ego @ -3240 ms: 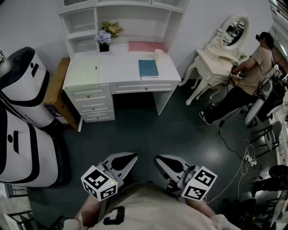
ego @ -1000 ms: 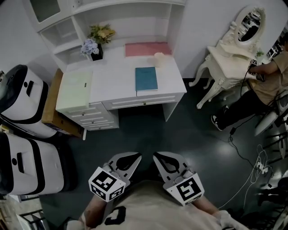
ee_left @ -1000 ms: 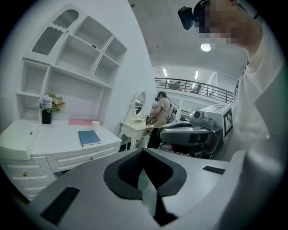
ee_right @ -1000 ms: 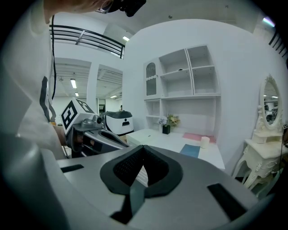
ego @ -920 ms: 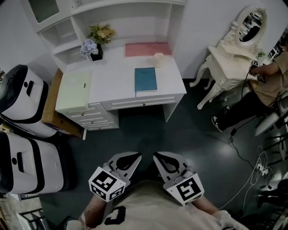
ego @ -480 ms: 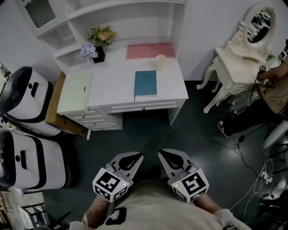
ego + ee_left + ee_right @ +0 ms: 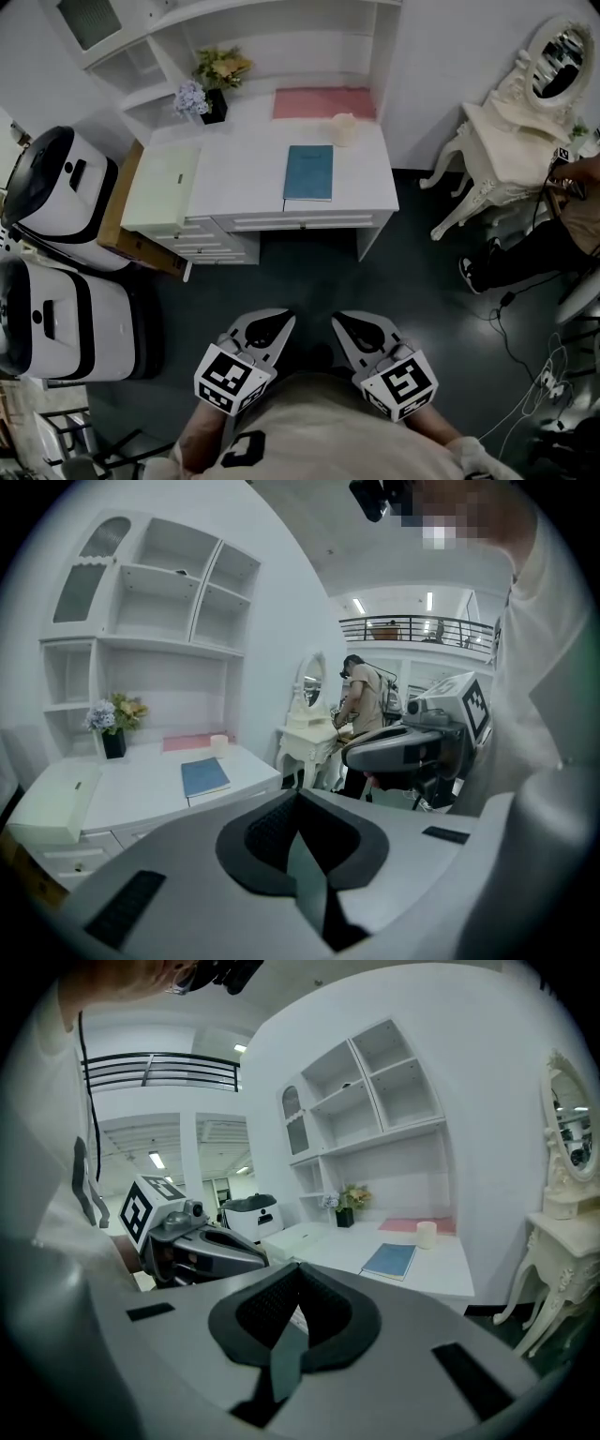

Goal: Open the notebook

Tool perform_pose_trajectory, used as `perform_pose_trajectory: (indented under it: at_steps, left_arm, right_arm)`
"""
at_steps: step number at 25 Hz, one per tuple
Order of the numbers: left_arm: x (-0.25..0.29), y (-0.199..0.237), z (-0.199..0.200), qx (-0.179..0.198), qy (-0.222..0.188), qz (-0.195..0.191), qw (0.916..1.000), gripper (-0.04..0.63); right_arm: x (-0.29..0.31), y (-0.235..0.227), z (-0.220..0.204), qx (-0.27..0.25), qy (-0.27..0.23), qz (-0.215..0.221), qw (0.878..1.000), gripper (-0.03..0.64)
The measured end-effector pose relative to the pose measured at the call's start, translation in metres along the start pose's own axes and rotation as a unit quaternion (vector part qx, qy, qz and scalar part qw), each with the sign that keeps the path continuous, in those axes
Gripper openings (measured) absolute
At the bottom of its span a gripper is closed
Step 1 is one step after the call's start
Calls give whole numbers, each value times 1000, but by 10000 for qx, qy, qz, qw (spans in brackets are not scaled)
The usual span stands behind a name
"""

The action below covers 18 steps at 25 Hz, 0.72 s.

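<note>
Head view: closed notebook point(image 7: 308, 172) lies flat near the tabletop point(image 7: 244, 169) front edge, reachable for lifting its cover. Left tool point(image 7: 265, 328) and right tool point(image 7: 361, 328), both clenched on nothing, are held near the body, well apart from it.

The notebook point(image 7: 308, 172) is a slim rectangle with a plain teal-blue cover. It is closed and lies flat on the white desk point(image 7: 234, 173). It sits on the right half of the desktop, long sides running front to back, with its near short edge close to the desk's front edge, above the knee gap.
</note>
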State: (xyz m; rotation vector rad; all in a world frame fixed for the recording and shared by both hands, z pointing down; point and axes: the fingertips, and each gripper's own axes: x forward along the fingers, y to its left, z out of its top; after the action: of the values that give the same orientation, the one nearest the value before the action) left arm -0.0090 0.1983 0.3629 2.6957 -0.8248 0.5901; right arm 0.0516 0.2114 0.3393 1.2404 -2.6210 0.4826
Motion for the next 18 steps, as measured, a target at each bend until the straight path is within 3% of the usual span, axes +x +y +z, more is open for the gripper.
perform_pose_trajectory:
  at_steps: [6, 12, 18]
  left_arm:
    - [17, 18, -1, 106, 66, -204, 9997, 14]
    - [47, 43, 3, 560, 267, -414, 9972, 14]
    - [75, 86, 5, 891, 477, -452, 9939, 14]
  right_arm:
    - [3, -17, -4, -46, 121, -344, 9993, 21]
    - [7, -43, 4, -20, 177, -912, 9957, 21]
    - [32, -61, 16, -44, 307, -1156, 9928, 21]
